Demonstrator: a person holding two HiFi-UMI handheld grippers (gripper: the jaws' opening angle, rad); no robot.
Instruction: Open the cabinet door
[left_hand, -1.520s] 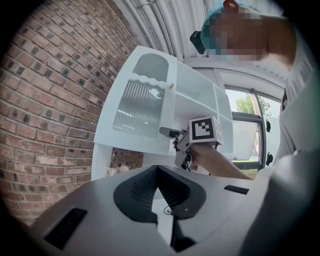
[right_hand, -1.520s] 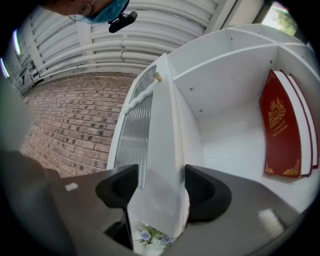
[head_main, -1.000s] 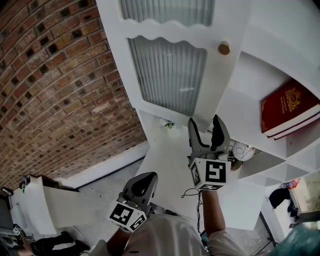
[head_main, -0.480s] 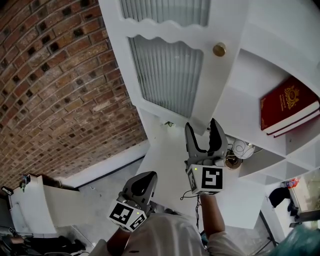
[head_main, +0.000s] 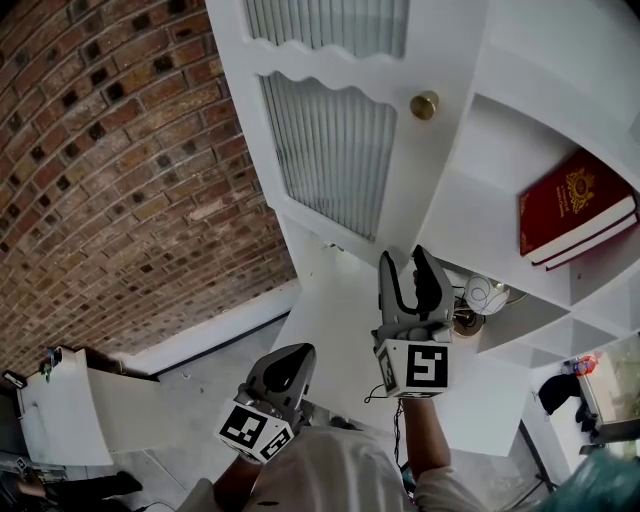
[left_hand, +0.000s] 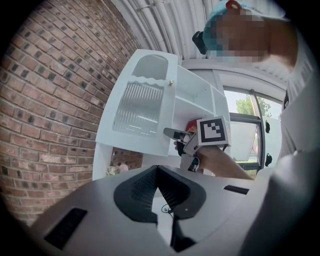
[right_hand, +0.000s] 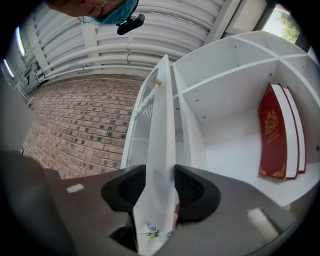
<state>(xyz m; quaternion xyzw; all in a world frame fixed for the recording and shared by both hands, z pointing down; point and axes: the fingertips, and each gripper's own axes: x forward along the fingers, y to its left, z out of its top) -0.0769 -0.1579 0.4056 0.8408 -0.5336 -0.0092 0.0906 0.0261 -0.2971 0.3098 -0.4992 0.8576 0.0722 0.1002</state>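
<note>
The white cabinet door (head_main: 330, 150) with ribbed glass and a brass knob (head_main: 424, 105) stands partly open from the shelf unit. My right gripper (head_main: 408, 268) is at the door's lower free edge. Its jaws have just been closing, and the door's edge (right_hand: 162, 130) now sits between them with both pads against it. The right gripper (right_hand: 161, 185) points along that edge, slightly upward. My left gripper (head_main: 285, 365) hangs lower left, away from the cabinet, its jaws together with nothing in them. The left gripper view shows the door (left_hand: 137, 107) and the right gripper (left_hand: 172, 132) on it.
Two red books (head_main: 575, 215) lean on an open shelf to the right of the door, also seen as red books (right_hand: 274, 135) in the right gripper view. A small white ornament (head_main: 485, 297) sits on the shelf below. A brick wall (head_main: 120, 180) runs behind the door at left.
The right gripper's jaws have narrowed onto the door's edge. The knob has shifted left in the head view. The left gripper has stayed put.
</note>
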